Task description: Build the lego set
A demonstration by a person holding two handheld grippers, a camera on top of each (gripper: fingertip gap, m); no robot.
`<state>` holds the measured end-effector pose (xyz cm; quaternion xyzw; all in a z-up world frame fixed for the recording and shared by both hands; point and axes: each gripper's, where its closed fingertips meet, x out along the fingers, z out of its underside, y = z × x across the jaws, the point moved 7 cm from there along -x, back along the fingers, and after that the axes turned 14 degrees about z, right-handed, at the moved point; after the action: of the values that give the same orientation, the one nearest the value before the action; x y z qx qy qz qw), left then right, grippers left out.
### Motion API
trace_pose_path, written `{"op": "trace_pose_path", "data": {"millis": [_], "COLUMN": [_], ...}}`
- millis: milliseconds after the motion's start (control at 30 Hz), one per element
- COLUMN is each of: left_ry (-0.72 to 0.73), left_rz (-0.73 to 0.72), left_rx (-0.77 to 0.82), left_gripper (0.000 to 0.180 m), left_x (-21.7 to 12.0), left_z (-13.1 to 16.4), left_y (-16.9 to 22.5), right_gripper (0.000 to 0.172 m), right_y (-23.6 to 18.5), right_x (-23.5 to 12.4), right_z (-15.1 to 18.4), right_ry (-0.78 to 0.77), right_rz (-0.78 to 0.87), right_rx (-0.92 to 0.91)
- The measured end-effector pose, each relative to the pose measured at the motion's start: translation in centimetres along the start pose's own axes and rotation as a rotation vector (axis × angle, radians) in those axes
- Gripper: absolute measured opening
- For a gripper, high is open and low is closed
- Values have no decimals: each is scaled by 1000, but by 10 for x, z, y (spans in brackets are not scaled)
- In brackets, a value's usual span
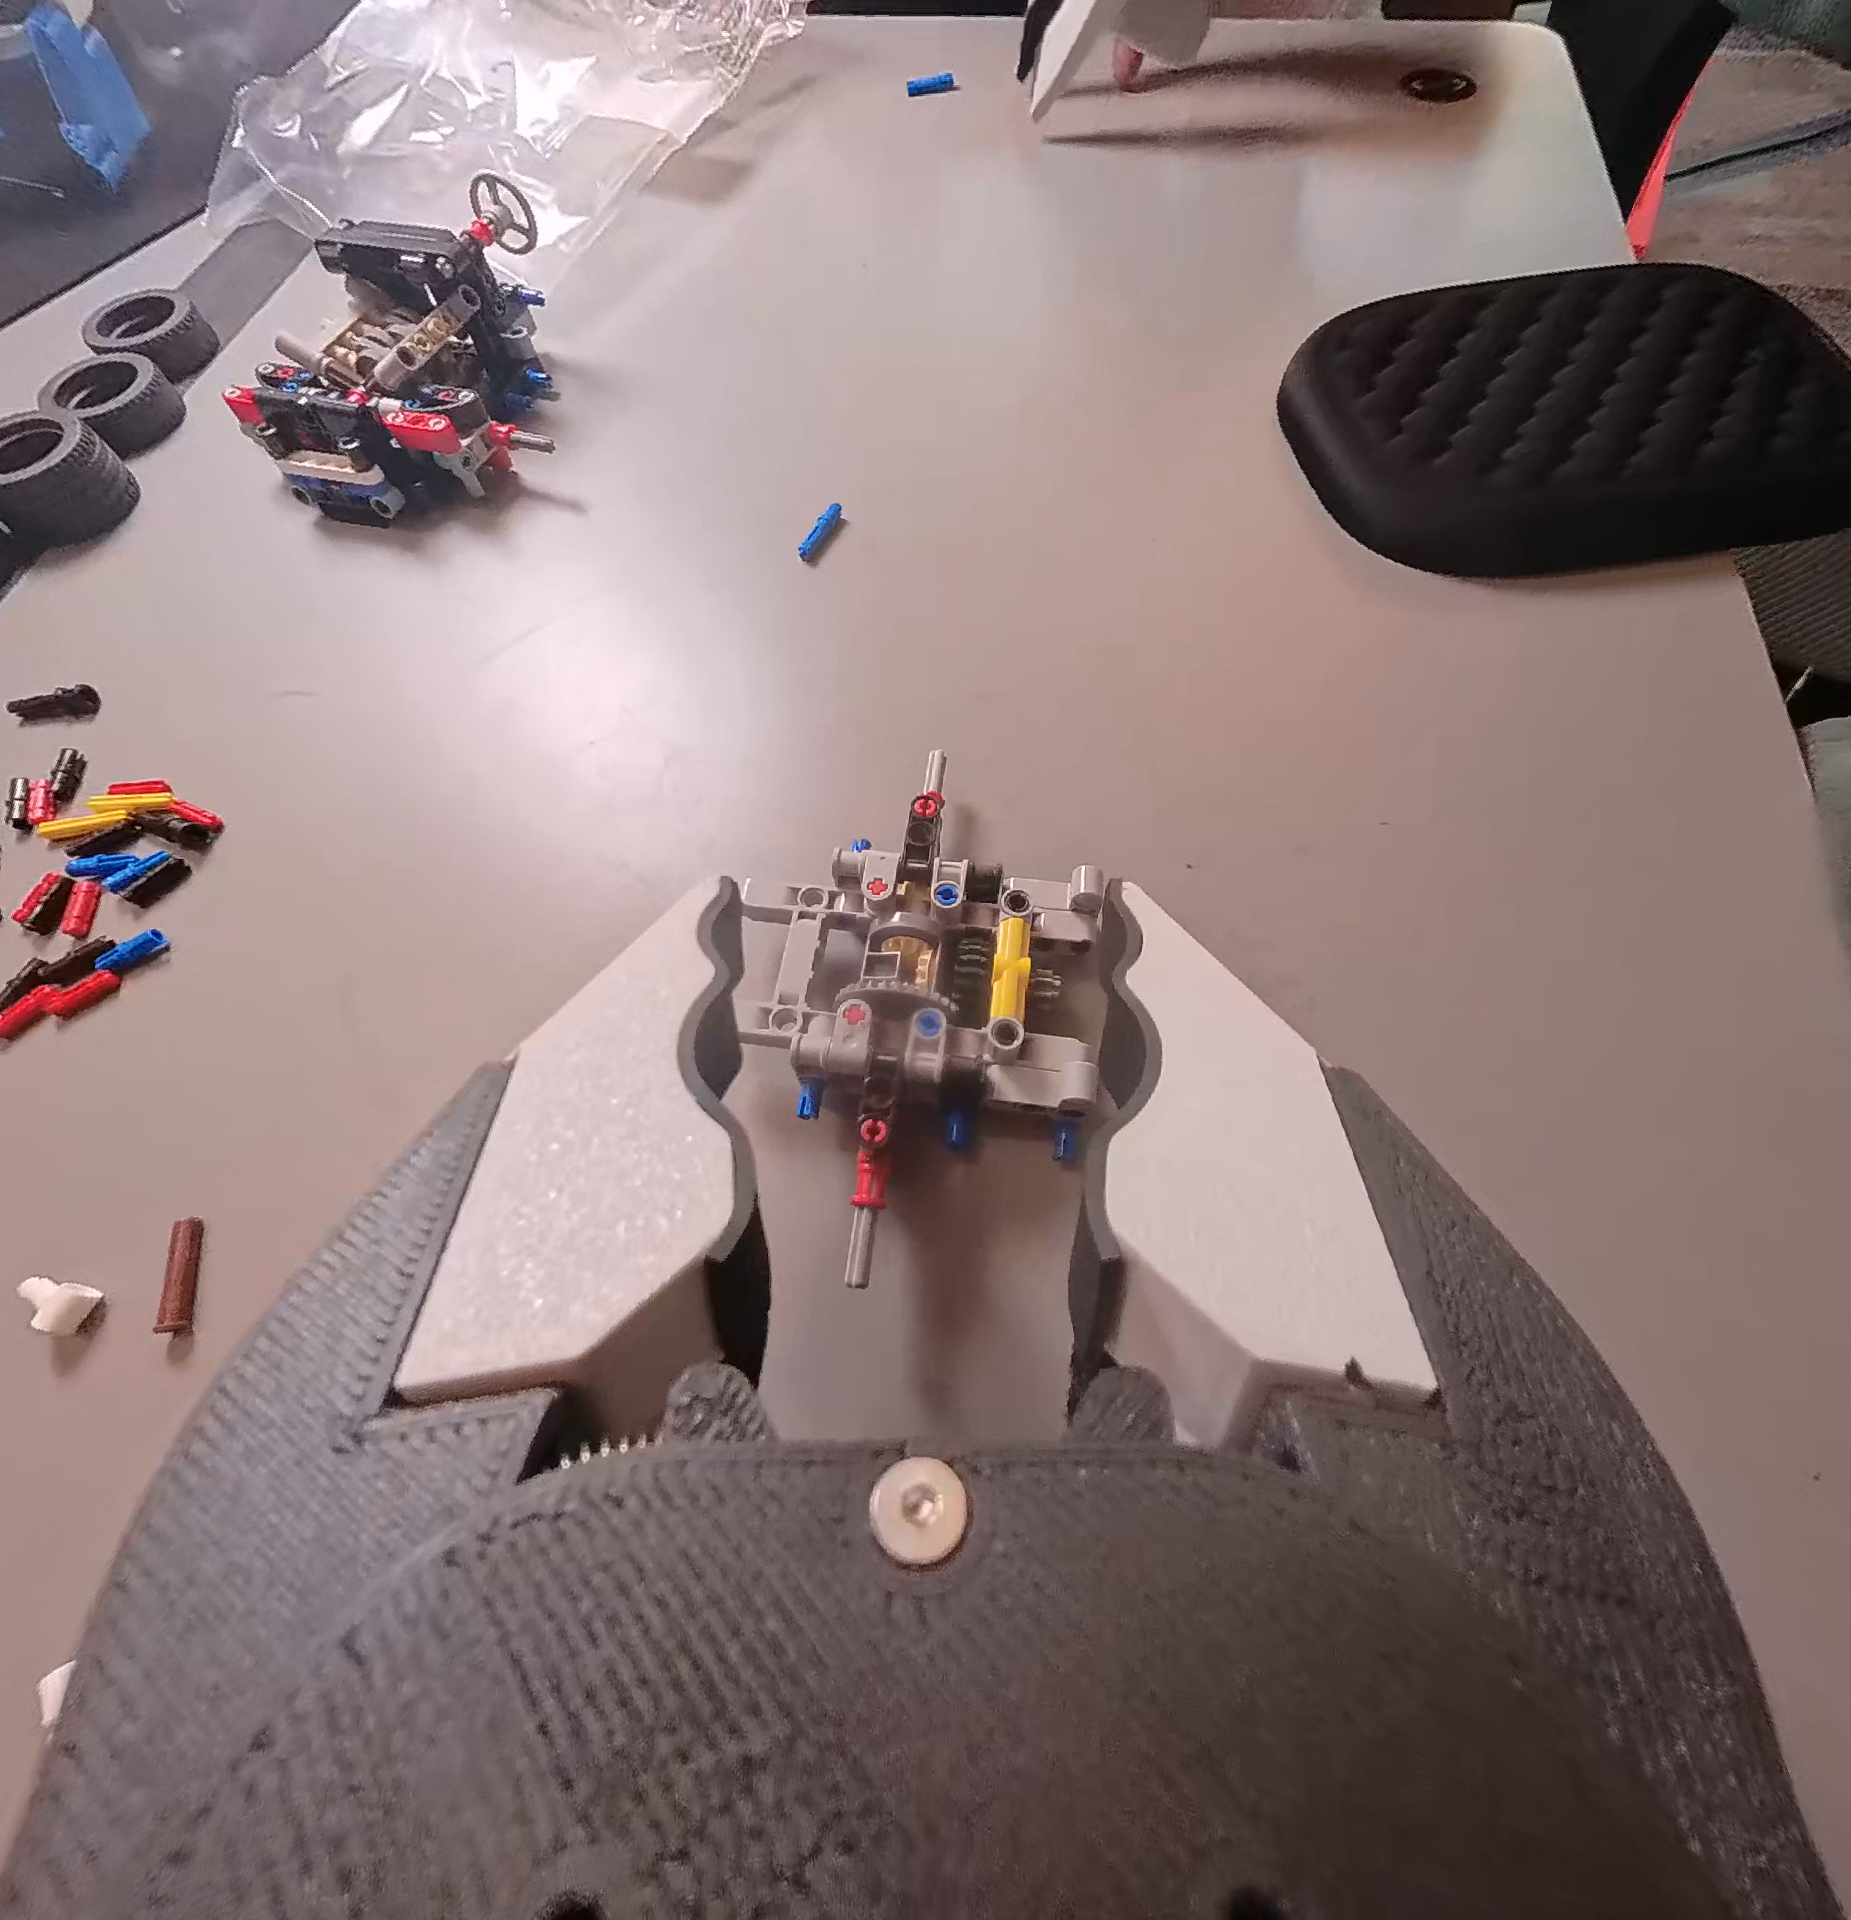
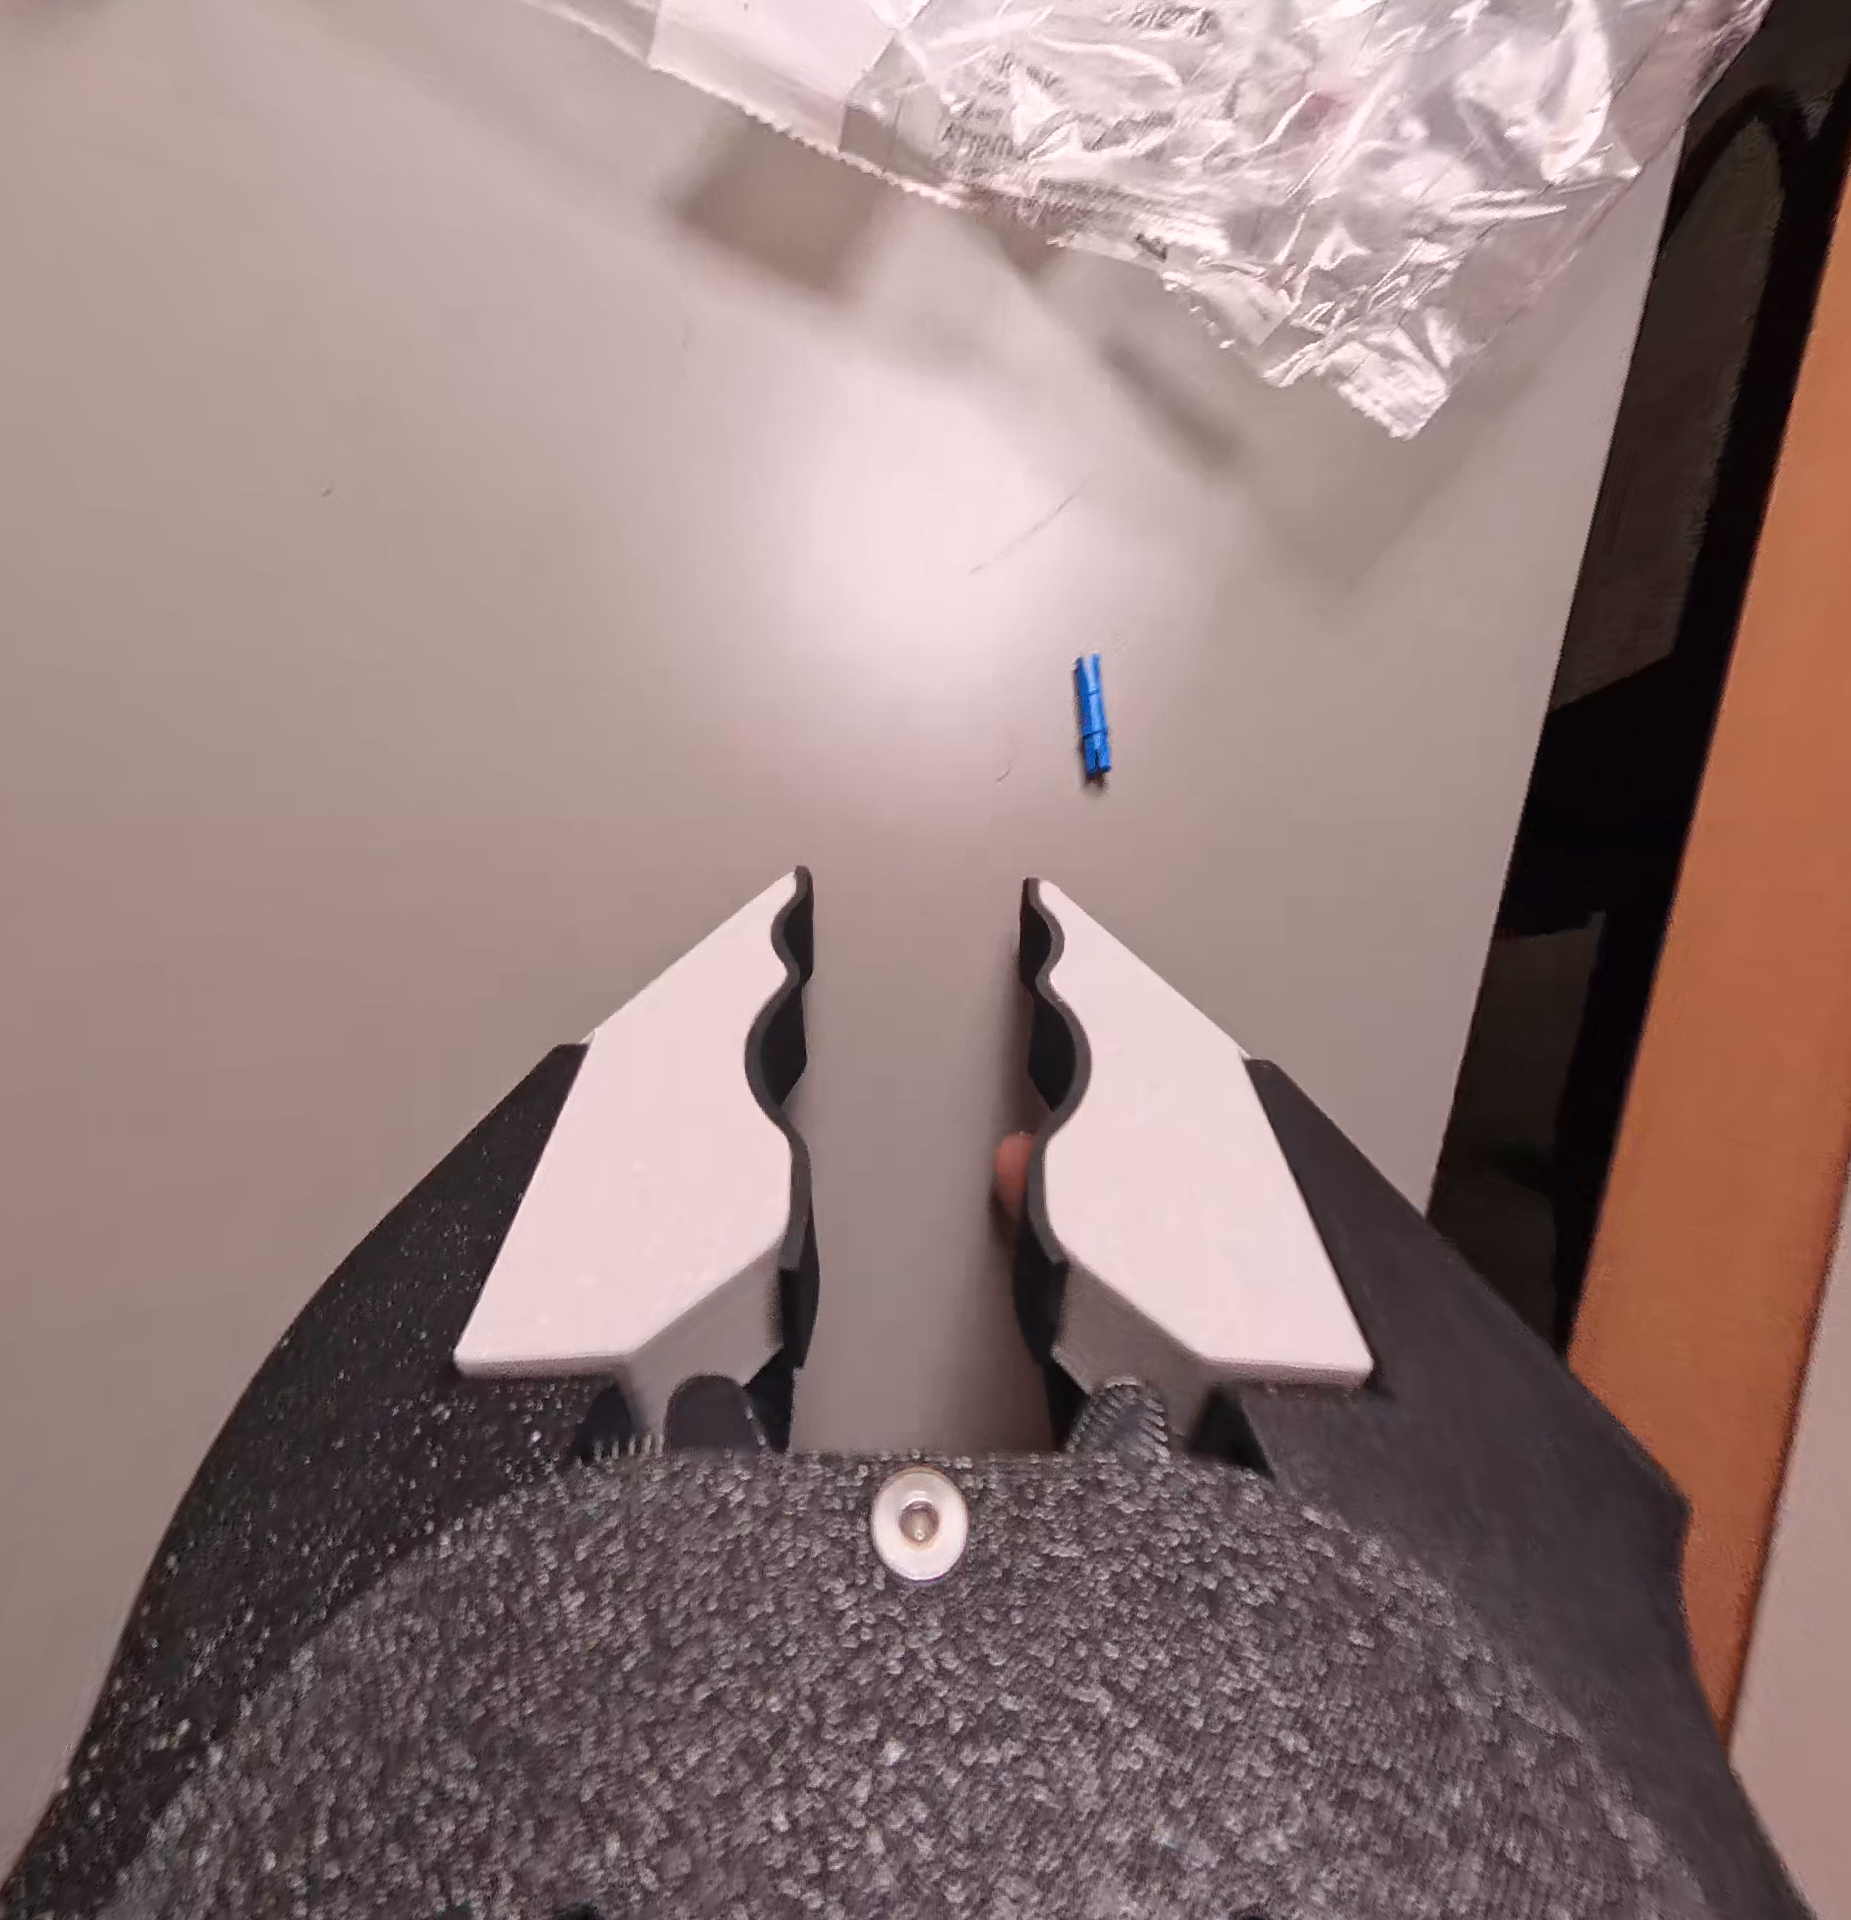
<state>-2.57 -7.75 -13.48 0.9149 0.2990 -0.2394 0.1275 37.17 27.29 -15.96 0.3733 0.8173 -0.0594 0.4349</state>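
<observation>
My left claw [image 1: 921, 894] grips the grey gear assembly [image 1: 936, 982] between its fingers, both pads pressed against the frame's sides, the piece resting on the table [image 1: 1108, 520]. My right claw [image 2: 916, 883] hangs open and empty over bare tabletop, a blue pin [image 2: 1092, 717] lying just ahead and to the right of its fingertips, a clear plastic bag [image 2: 1264, 156] farther ahead.

Soft indoor light, tabletop [image 2: 381, 520] glare

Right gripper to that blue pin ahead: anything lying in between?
Nothing: the right wrist view shows bare grey table between the open right gripper and the blue pin.
</observation>
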Motion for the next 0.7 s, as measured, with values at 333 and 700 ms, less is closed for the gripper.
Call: {"op": "trace_pose_path", "data": {"millis": [333, 700], "left_ry": [3, 169], "left_rz": [13, 73], "left_rx": [-22, -23], "left_gripper": [67, 42], "left_x": [3, 12], "left_z": [6, -12], "left_y": [-4, 9], "right_gripper": [3, 2], "right_y": [19, -213], "right_x": [38, -74], "right_z": [-30, -106], "right_ry": [-48, 476], "right_rz": [-40, -400], "right_rx": [-52, -535]}}
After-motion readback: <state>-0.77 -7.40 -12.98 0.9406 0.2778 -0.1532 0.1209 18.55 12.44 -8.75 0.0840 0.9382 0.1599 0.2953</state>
